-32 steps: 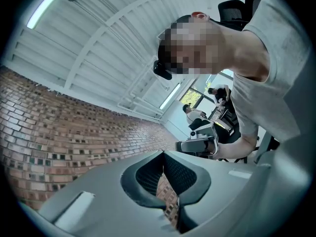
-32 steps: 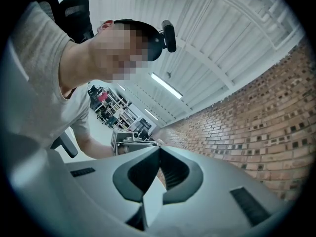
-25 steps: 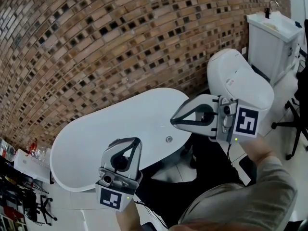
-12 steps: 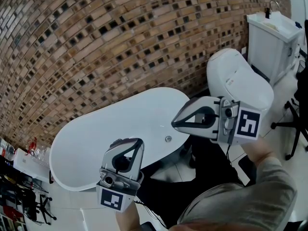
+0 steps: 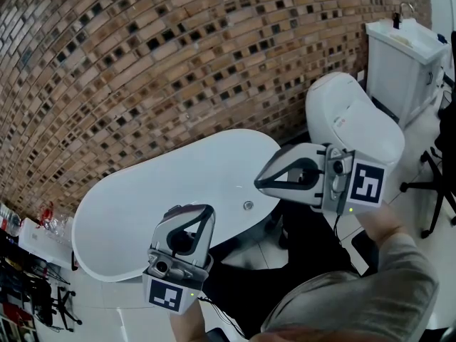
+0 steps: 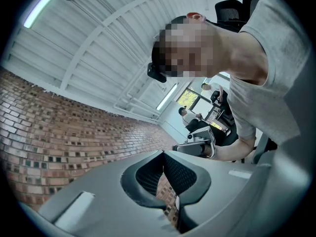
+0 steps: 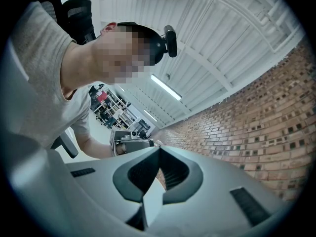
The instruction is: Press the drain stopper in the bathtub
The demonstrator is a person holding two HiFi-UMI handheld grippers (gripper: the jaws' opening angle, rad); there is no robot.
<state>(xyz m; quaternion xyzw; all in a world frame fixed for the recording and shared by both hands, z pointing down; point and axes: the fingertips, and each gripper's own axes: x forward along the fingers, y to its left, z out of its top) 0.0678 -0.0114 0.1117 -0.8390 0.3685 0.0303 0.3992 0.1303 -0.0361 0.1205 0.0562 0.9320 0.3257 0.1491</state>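
Observation:
In the head view a white oval bathtub lies below the brick wall. Its small round metal drain stopper sits near the tub's right end. My right gripper hovers just above and right of the stopper, jaws shut with nothing between them, tips pointing left. My left gripper is held over the tub's near rim, left of the stopper, also shut and empty. The left gripper view shows its jaws closed tip to tip, pointing up toward the wall and ceiling. In the right gripper view the right gripper is likewise closed.
A brick wall runs behind the tub. A white toilet with its cistern stands to the right. A chair base is at the far right, and cluttered stands sit at the lower left.
The right gripper has shifted very slightly right and down. The tub and stopper have slid a little lower left in the view. Both grippers stay shut.

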